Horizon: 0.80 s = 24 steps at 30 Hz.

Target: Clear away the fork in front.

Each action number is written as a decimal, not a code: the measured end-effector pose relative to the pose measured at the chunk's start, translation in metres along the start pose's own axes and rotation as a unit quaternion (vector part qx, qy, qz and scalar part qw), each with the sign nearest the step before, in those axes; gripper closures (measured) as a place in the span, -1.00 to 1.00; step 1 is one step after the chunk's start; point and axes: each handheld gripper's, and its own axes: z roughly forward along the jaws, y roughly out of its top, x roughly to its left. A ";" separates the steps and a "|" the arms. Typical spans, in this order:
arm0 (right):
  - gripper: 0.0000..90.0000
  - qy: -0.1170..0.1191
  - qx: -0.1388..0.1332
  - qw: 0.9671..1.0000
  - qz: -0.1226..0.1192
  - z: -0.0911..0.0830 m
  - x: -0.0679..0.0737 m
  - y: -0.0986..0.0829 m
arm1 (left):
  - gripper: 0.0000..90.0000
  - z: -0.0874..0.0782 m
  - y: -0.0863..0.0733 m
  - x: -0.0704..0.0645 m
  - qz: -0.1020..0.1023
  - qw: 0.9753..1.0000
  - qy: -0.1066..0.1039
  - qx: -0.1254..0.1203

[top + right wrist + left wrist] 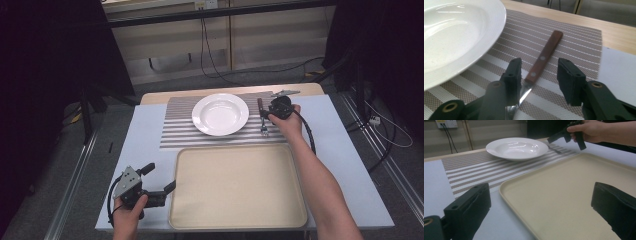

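Note:
A fork [262,119] with a brown wooden handle [546,53] lies on the striped placemat [180,127], just right of the white deep plate [220,114]. My right gripper [266,113] is open and low over the fork. In the right gripper view its jaws stand on either side of the handle's lower end [539,72] without closing on it. My left gripper [161,176] is open and holds nothing, at the near left corner of the beige tray [240,215]. In the left gripper view one jaw is over the tray [574,195], and the plate [516,147] lies beyond.
The tray takes up the front middle of the white table top [145,145]. The placemat [574,50] runs along the back, with bare wood [616,27] behind it. Cables cross the floor past the table. The right hand and gripper [566,143] show far off in the left gripper view.

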 end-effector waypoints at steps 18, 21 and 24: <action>0.70 0.002 0.053 0.998 0.024 0.025 0.000 0.004 | -0.94 -0.001 -0.001 0.000 0.003 1.000 0.002 0.002; 0.73 0.003 0.061 0.998 0.019 0.023 0.000 0.004 | -0.94 -0.002 -0.001 0.000 0.002 1.000 0.002 0.001; 0.74 0.006 0.077 0.997 0.013 0.018 -0.002 0.004 | -0.94 -0.002 -0.001 0.001 0.001 1.000 0.002 0.000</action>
